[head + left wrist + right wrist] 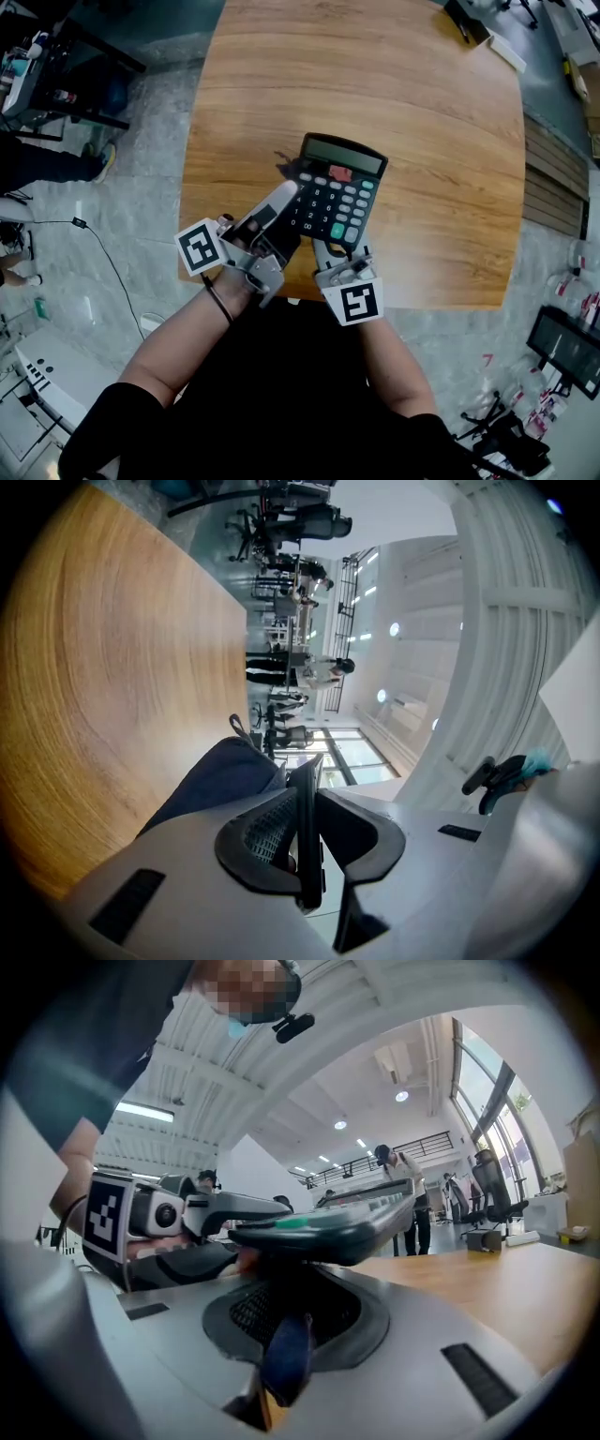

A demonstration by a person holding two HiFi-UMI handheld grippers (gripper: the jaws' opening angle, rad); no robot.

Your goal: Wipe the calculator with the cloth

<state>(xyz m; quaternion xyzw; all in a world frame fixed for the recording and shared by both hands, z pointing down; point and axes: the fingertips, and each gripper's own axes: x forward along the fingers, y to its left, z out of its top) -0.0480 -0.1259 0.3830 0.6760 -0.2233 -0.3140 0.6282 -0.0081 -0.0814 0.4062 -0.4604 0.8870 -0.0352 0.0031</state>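
The black calculator (334, 192) is held up over the front of the wooden table (375, 84). My left gripper (284, 199) is shut on its left edge. In the left gripper view the calculator (306, 836) stands edge-on between the jaws of that gripper (306, 794), and the dark blue cloth (211, 780) hangs just to its left. My right gripper (336, 253) sits at the calculator's near edge. In the right gripper view a fold of the cloth (286, 1354) is pinched in the right gripper (291, 1321), right under the calculator (328, 1227). The left gripper (187, 1213) shows at the left.
The table's front edge (412, 302) runs just under both grippers, with grey floor beyond. A flat item (487, 37) lies at the table's far right corner. A black cable (103, 253) trails across the floor at the left. People (309, 672) stand far behind.
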